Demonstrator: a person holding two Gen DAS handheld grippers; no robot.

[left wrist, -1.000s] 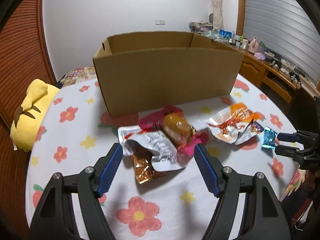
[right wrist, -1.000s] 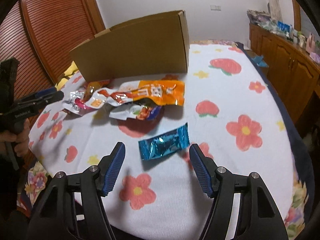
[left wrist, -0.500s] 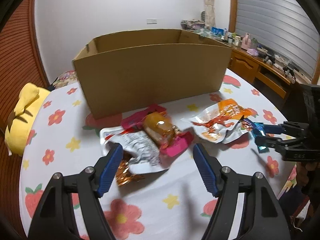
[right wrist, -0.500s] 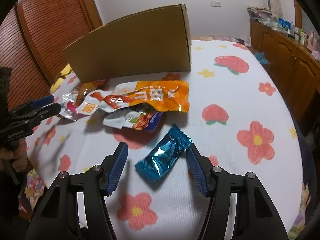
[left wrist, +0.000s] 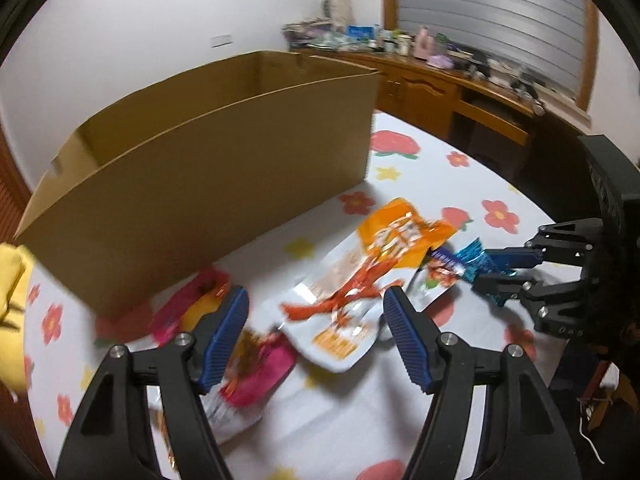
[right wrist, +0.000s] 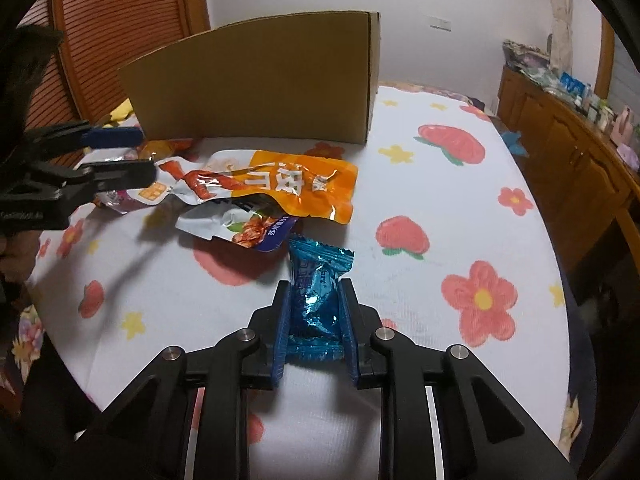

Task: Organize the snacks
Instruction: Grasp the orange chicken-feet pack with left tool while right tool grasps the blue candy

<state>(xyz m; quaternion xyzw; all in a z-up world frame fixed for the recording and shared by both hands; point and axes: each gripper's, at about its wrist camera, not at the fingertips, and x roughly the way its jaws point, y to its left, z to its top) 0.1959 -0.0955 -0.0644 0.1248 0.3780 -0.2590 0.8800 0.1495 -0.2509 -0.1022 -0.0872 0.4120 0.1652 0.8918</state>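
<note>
**K:** Right gripper status?

**M:** Jaws closing, blue pads pressing both sides of the blue foil candy wrapper. Wrapper's long axis runs along the fingers, crimped end pointing 12 o'clock toward the cardboard box. It sits on the flowered tablecloth, just at 6 o'clock of the snack pile.

**K:** Left gripper?

**M:** Jaws apart, easing inward, pads not pressing anything. Orange-and-white pouch sits between the fingers beyond their tips. View is motion-blurred.

**K:** Any readable labels?

**M:** Orange-and-white pouch has large white Chinese characters on the orange end, upside down in the right wrist view; can't read them. A smaller pouch under it has a purple strip with small Chinese print, also unreadable. Printing on the blue wrapper is too crumpled to read.

**K:** Pouch orientation?

**M:** Long axis roughly 9-to-3 in the right view, orange end at 3.

**K:** View differences?

**M:** Left view shows the open box top and a pink packet by the left finger. Right view shows only the box's outer walls, but gives the clamp on the candy clearly.
</note>
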